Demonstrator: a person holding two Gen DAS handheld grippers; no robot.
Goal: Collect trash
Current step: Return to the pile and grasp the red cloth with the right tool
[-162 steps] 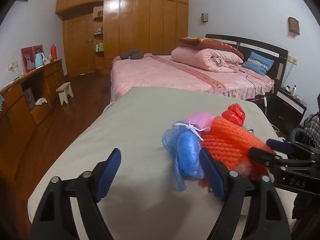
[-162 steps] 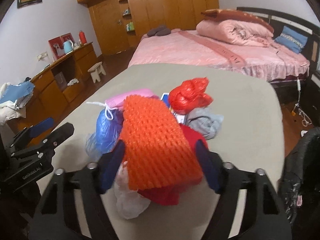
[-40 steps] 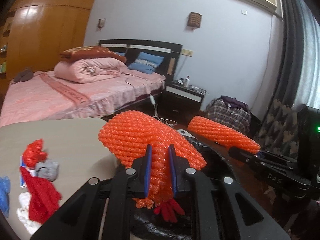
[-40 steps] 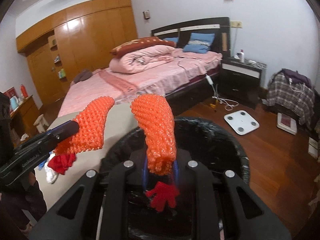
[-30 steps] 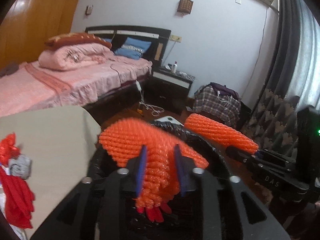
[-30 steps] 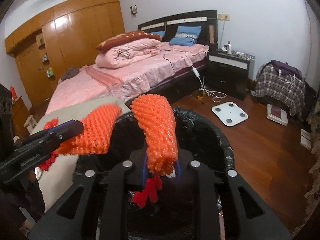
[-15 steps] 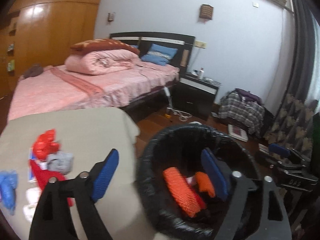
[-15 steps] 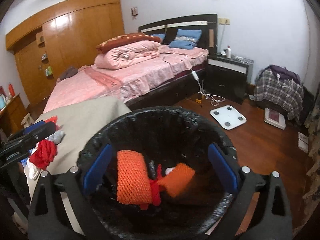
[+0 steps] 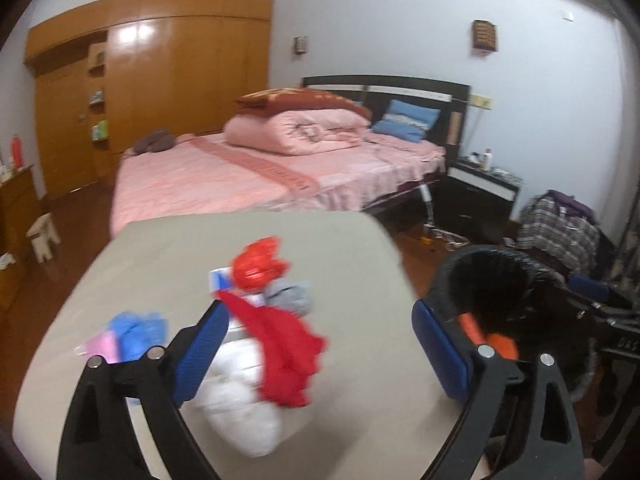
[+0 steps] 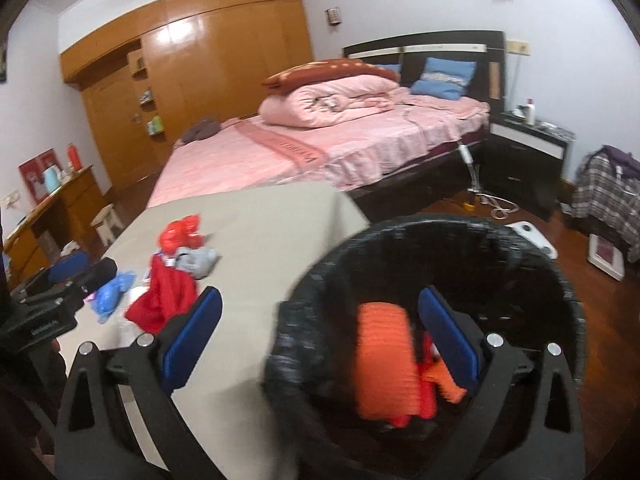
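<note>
A pile of trash lies on the beige table (image 9: 360,248): a red bag (image 9: 284,344), a red crumpled bag (image 9: 256,266), a grey wad (image 9: 290,298), a white bag (image 9: 244,416) and a blue bag (image 9: 136,332). My left gripper (image 9: 320,352) is open and empty just above the red bag. My right gripper (image 10: 320,340) is open and empty at the rim of the black bin (image 10: 520,248), which holds orange foam netting (image 10: 384,360). The pile also shows in the right wrist view (image 10: 168,292).
A pink bed (image 9: 260,176) stands behind the table. A black nightstand (image 10: 528,160) and a plaid bag (image 10: 608,196) are at the right. A wooden wardrobe (image 10: 200,72), a desk (image 10: 48,216) and a small stool (image 9: 42,236) are at the left.
Both grippers opened and dropped the orange netting into the bin. Since then both have swung left, toward the table; the left one is now over the trash pile.
</note>
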